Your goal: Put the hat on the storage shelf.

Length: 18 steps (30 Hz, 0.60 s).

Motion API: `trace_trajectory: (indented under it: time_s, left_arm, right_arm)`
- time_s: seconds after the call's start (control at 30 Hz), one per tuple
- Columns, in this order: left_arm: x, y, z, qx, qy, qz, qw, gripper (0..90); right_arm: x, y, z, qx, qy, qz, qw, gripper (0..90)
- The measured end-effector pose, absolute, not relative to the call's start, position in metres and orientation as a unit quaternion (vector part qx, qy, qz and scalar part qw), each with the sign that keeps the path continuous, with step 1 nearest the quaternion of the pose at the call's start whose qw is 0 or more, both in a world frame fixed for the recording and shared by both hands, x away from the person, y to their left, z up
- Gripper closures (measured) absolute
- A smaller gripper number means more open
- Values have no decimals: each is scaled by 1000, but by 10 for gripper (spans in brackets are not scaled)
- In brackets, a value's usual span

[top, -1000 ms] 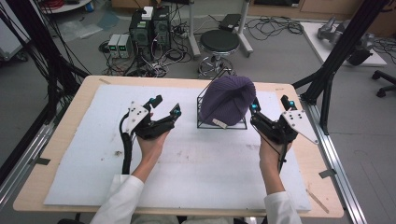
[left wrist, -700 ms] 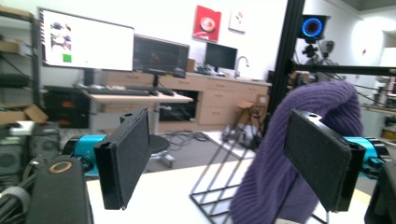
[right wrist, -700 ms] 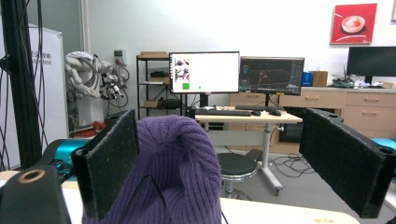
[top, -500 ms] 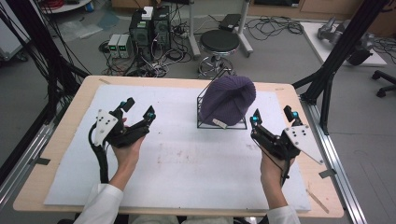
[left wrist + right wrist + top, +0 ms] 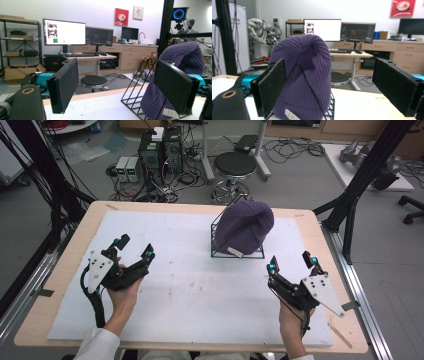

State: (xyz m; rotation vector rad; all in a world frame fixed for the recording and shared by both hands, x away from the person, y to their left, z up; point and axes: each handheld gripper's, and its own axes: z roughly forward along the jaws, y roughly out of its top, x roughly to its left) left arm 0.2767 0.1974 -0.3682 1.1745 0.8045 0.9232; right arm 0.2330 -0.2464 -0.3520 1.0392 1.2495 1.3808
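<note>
1. The left gripper (image 5: 134, 249) has just been opening its jaws; they stand wide with nothing between them.
2. The right gripper (image 5: 291, 262) gapes too, holding nothing.
3. The purple beanie (image 5: 245, 226) sits draped over the black wire rack (image 5: 216, 225) toward the table's (image 5: 75, 250) far side, apart from both grippers.

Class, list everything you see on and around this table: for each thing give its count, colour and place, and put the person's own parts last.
Beanie: one, purple ribbed knit with a small white tag, pulled over the wire rack at the table's far right of centre.
Wire rack: one, black, under the beanie, standing on the mat.
Mat: one, white, covering most of the tabletop.
Table: one, light wood.
Stool: one, black round seat, on the floor beyond the table.
Left gripper: one, black, jaws open, nothing between them, near left.
Right gripper: one, black, jaws open, nothing between them, near right.
</note>
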Motion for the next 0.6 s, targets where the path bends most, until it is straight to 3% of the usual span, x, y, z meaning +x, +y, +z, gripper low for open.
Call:
trace_trajectory:
  time_s: [0.3, 0.6]
  left_arm:
    - [271, 213, -380, 509, 366, 414, 660, 200]
    - [266, 238, -393, 496, 395, 439, 637, 184]
  right_arm:
    - [224, -260, -388, 439, 491, 575, 485, 114]
    - [216, -270, -402, 444, 494, 566, 488, 115]
